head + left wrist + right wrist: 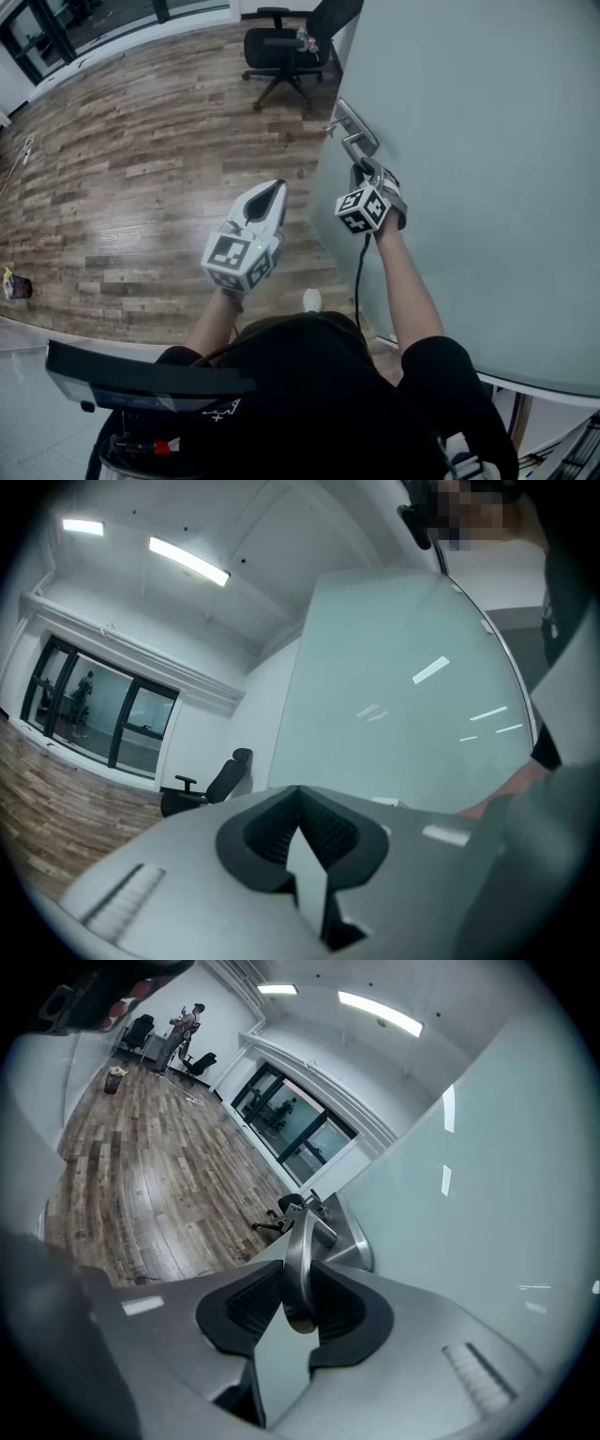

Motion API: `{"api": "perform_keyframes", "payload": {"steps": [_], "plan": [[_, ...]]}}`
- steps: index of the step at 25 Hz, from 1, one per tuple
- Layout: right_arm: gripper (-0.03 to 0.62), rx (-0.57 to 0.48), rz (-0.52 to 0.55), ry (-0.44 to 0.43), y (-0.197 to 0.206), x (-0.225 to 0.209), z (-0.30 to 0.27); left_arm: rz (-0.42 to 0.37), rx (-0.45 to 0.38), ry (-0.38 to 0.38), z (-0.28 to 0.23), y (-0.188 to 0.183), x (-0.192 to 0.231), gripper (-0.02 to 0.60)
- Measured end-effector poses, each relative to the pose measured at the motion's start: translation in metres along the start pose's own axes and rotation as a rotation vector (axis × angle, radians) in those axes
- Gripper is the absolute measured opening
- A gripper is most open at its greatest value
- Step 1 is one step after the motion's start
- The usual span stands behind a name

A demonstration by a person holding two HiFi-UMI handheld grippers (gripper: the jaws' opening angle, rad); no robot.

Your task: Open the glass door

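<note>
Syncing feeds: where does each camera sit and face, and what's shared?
Head view: on the head, steeply down at floor and glass door; both forearms, left gripper, right gripper show.
Left gripper view: rides that gripper, faces past shut jaws at the door.
Right gripper view: rides that gripper, along jaws clamped on the door handle.
Shared: office chair, all three.

**No legible writing in view**

Nothing here can be read as a word, number or brand. The cube on the left gripper and the cube on the right gripper carry black-and-white square patterns, which are codes rather than letters. A small white mark on the person's dark shirt may be a print or logo, but it is too small and blurred to make out.
</note>
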State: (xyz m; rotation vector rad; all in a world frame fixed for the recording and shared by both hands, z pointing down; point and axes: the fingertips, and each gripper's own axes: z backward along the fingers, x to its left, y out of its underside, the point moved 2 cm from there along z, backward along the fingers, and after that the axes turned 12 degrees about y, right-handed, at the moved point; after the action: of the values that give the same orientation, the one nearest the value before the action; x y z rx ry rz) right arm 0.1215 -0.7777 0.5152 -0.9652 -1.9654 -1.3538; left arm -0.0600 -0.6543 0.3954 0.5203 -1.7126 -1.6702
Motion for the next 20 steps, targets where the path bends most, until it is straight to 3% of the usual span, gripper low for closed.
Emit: {"api": "perform_keyframes", "payload": {"steps": [15, 20], "plan": [[0.092, 0.102, -0.037, 0.075, 0.052, -0.052, -0.05, -0.037, 0.029, 0.13, -0.082, 0.016, -0.053, 0.0], [0.091, 0.14, -0.052, 0.095, 0.066, -0.075, -0.058, -0.027, 0.048, 0.139, -0.091, 0.014, -0.062, 0.0]]}}
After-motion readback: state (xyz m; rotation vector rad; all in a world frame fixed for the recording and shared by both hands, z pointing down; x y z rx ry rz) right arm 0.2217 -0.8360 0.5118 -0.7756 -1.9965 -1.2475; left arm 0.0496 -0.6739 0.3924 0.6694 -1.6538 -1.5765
